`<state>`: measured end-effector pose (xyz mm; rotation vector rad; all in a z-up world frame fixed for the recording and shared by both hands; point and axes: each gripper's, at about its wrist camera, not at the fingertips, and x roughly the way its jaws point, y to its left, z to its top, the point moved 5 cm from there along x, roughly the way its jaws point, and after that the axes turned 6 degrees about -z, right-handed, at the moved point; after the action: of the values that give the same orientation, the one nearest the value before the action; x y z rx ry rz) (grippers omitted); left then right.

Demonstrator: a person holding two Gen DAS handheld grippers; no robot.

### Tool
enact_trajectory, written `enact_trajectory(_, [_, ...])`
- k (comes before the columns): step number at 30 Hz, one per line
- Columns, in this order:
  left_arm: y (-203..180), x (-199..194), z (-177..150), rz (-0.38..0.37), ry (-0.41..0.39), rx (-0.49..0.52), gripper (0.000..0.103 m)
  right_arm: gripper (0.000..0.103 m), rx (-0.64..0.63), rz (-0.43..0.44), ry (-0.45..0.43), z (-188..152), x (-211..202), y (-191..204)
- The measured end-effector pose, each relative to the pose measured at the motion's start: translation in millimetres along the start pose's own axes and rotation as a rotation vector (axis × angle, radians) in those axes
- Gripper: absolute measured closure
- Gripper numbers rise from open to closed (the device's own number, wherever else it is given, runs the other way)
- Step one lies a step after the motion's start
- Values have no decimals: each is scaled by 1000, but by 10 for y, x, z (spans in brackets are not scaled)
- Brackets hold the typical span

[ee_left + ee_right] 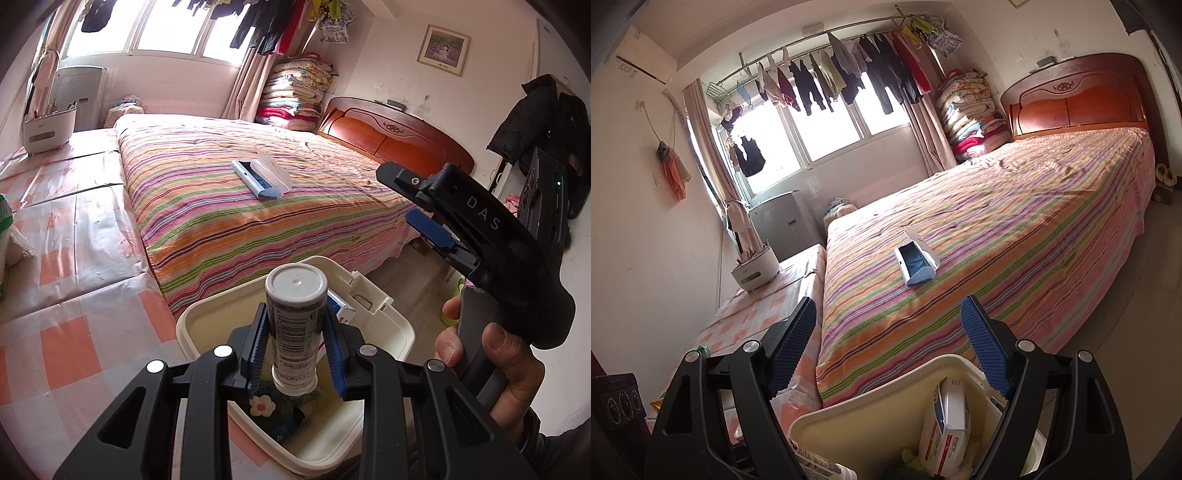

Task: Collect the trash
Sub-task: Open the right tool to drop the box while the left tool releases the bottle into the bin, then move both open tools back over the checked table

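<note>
One piece of trash is in hand: the left tongs (pixel 295 347) are clenched on a small cylindrical bottle (pixel 295 325) with a grey cap, held upside-up over the cream bin (pixel 207 314), which already holds a white box (pixel 947 424) and a flowered scrap. The bottle looks light, rigid and smooth, so the grip across its labelled middle seems sound, though it could slip if squeezed near the cap. Off to the side, the right tongs (pixel 890 350) hang released and empty above the bin. On the striped bed (pixel 207 192) lies a blue-and-white case (pixel 260 177), probably stiff and light, best taken across its narrow width.
</note>
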<state>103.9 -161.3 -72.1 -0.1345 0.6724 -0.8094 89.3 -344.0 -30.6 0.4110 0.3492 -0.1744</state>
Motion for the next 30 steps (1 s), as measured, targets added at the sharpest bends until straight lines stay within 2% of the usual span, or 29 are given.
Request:
enact_trajectory(5, [-45, -3, 12, 8, 3, 16, 71, 24, -8, 7, 7, -6, 12, 19])
enact_trajectory(6, [-55, -6, 9, 10, 4, 20, 66, 24, -8, 8, 7, -6, 20, 14])
enact_trajectory(8, [-84, -30, 6, 19, -6, 29, 38, 24, -10, 11, 8, -12, 23, 20])
enact_trajectory(9, [-99, -50, 12, 26, -21, 36, 32, 24, -12, 10, 8, -12, 25, 22])
enact_trajectory(12, [-132, -104, 35, 54, -55, 60, 24, 24, -10, 12, 10, -20, 25, 29])
enact_trajectory(19, [-65, -165, 66, 103, -54, 64, 24, 24, 5, 15, 14, -37, 30, 42])
enact_trajectory(30, [244, -420, 164, 183, -85, 4, 24, 23, -5, 44, 42, -85, 111, 252])
